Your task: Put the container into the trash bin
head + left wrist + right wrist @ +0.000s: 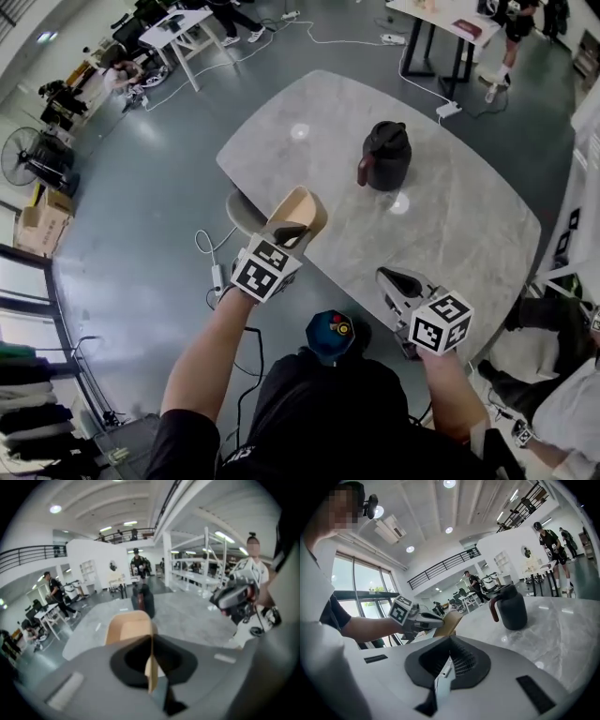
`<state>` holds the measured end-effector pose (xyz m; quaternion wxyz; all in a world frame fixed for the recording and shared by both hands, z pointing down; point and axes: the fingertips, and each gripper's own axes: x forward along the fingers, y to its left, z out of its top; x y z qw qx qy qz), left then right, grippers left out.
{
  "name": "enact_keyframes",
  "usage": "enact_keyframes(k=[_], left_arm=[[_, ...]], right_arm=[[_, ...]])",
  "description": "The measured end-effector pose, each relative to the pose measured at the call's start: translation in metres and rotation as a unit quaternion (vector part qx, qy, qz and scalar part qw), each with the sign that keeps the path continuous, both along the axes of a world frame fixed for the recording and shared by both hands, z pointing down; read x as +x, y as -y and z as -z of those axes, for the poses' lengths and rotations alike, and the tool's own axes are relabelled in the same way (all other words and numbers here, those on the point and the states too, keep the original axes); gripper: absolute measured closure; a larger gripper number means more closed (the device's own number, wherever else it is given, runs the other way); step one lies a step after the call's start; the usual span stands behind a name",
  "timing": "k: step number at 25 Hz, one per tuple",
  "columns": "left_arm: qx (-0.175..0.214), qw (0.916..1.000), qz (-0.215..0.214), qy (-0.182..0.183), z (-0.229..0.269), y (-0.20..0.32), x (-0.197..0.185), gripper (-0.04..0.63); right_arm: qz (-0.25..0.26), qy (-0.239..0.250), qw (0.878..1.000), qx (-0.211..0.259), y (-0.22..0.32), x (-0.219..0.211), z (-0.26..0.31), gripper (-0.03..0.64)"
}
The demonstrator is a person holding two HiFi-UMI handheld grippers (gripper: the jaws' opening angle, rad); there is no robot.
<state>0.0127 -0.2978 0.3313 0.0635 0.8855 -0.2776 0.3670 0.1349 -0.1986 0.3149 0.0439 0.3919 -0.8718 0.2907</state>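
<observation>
The left gripper (287, 234) is pinching the thin side wall of the tan container (300, 211). In the left gripper view, that wall stands on its edge right between the two jaws. The jaws are squeezed onto it. The rest of the container sticks out past the tips, with its open side facing up and a bit to one side. The gripper holds the container tilted, right by the near left edge of the grey marble tabletop (469, 234).

The right gripper (398, 281) has its jaws pressed together, and nothing is between them. It is over the near edge of the tabletop, to the right of the left gripper and apart from it. Each gripper has a cube with black and white squares on it, and a bare arm comes up behind each cube.

A dark jug (384, 155) with a red-brown handle stands upright near the middle of the tabletop. It is well apart from both grippers and from the container.

On the floor, just left of the container, there is a round grey thing (236, 211). The tabletop and the container hide part of it, so I cannot tell what it is.
</observation>
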Motion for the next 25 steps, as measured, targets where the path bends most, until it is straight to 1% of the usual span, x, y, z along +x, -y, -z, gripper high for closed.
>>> enact_keyframes(k=[2,3,4,6,7,10,14,19,22,25], left_arm=[[0.008,0.9988,0.035,-0.033,0.024,-0.019,-0.030,0.572],[0.015,0.9975,0.050,-0.048,0.037,-0.029,-0.037,0.572],[0.023,0.9962,0.057,-0.062,0.048,-0.039,-0.035,0.572],[0.038,0.9948,0.054,-0.078,0.061,-0.063,-0.026,0.572],[0.047,0.9945,0.051,-0.079,0.066,-0.077,-0.027,0.572],[0.074,0.9929,0.049,-0.079,0.080,-0.120,-0.047,0.572],[0.100,0.9894,0.066,-0.082,0.099,-0.189,-0.096,0.572],[0.107,0.9866,0.085,-0.090,0.107,-0.263,-0.129,0.574],[0.109,0.9845,0.098,-0.096,0.105,-0.294,-0.152,0.574],[0.112,0.9820,0.113,-0.102,0.103,-0.318,-0.163,0.574]], right_arm=[[0.021,0.007,1.000,0.008,-0.001,-0.031,0.005,0.623],[0.032,0.008,0.999,0.012,-0.003,-0.040,0.011,0.623],[0.039,0.005,0.999,0.015,-0.007,-0.041,0.017,0.623],[0.041,-0.001,0.999,0.021,-0.020,-0.037,0.026,0.623],[0.042,0.000,0.999,0.023,-0.027,-0.042,0.028,0.623],[0.053,0.000,0.998,0.020,-0.056,-0.067,0.027,0.623],[0.079,-0.015,0.996,0.022,-0.107,-0.114,0.026,0.623],[0.089,-0.036,0.995,0.006,-0.177,-0.134,0.033,0.623],[0.092,-0.045,0.995,0.001,-0.205,-0.150,0.035,0.623],[0.097,-0.046,0.994,0.008,-0.222,-0.154,0.043,0.623]])
